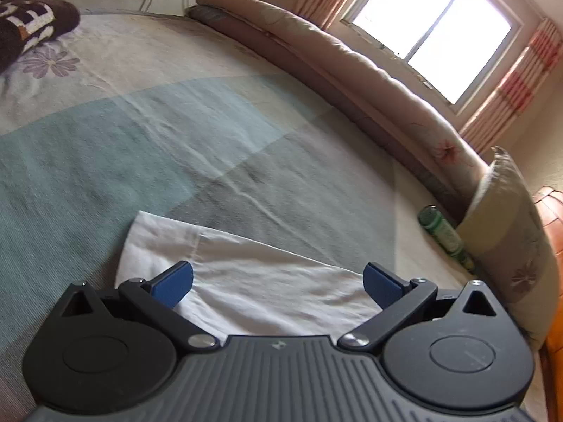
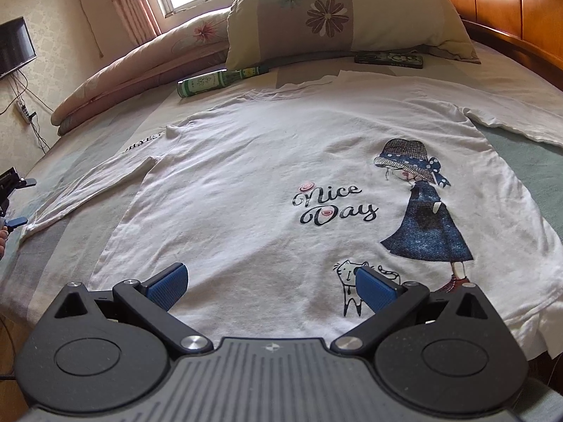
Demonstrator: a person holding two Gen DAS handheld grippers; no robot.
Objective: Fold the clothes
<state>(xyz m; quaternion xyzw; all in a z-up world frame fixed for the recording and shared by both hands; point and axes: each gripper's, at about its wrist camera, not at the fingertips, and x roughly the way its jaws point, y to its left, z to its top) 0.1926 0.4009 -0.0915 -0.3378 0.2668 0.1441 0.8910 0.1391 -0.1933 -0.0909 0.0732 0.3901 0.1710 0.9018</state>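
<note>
Left wrist view: the left claw (image 1: 278, 281) hangs low over the bed (image 1: 147, 140), its blue pads (image 1: 174, 283) spread wide apart and holding nothing. Between and just beyond them lies the end of a white sleeve (image 1: 225, 267), flat on the blue and grey sheet. A green bottle (image 1: 445, 237) lies on its side near a pillow (image 1: 510, 239) at the right edge. A rolled quilt (image 1: 334, 63) runs along the far side of the bed under a bright window (image 1: 432, 28) with red patterned curtains (image 1: 517, 81). A dark brown garment (image 1: 31, 21) with white letters sits at the far left corner.

Right wrist view: the right claw (image 2: 271, 285) hovers over the hem of a white shirt (image 2: 246, 161), pads apart and empty. The shirt lies spread front up on the bed (image 2: 520, 158), both long sleeves stretched out to the sides, with "Nice Day" lettering, a girl in a blue dress and a small cat printed on it. The right pad (image 2: 374, 286) overlaps the cat print. Beyond the collar lie the bottle (image 2: 214, 81), the pillow (image 2: 337, 14) and a dark flat case (image 2: 388, 59) just in front of the pillow. The other claw (image 2: 14, 204) shows at the left edge, near the sleeve cuff; a wooden headboard (image 2: 510, 3) stands at upper right
</note>
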